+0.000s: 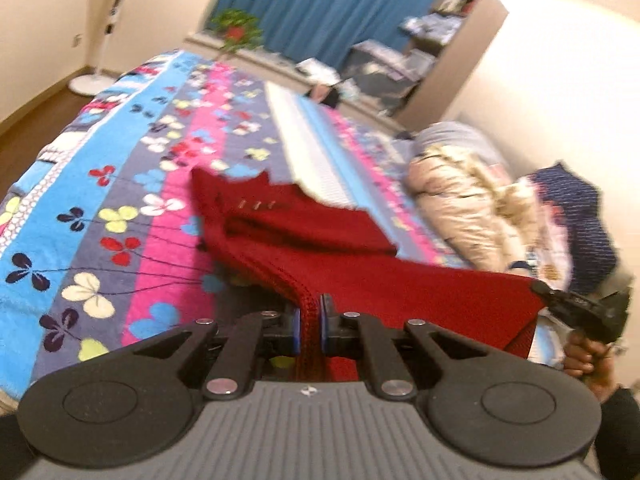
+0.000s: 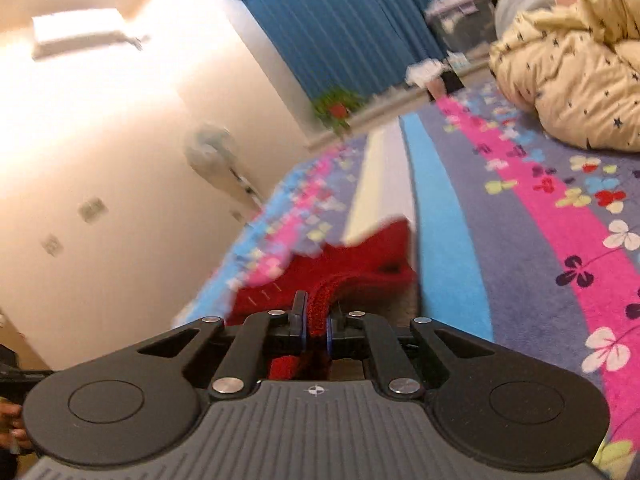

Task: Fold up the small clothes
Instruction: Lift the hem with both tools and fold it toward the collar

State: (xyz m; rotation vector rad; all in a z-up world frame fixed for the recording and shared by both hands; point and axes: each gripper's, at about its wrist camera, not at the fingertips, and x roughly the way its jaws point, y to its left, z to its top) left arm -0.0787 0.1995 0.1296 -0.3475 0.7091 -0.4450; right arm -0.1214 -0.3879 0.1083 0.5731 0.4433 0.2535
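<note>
A small red knit sweater (image 1: 320, 236) hangs stretched above the flowered blanket (image 1: 120, 184) on the bed. My left gripper (image 1: 310, 322) is shut on its stitched hem. My right gripper (image 1: 540, 290) shows at the far right of the left wrist view, pinching the other hem corner. In the right wrist view my right gripper (image 2: 317, 320) is shut on the red sweater (image 2: 352, 264), whose far part lies folded on the blanket (image 2: 500, 264). The sweater's far end with small buttons rests on the bed.
A beige star-print puffy jacket (image 1: 464, 208) (image 2: 568, 76) and a dark blue garment (image 1: 576, 216) lie at the bed's right side. A standing fan (image 1: 108, 20), a potted plant (image 1: 238, 30) and blue curtains (image 1: 328, 8) are beyond the bed.
</note>
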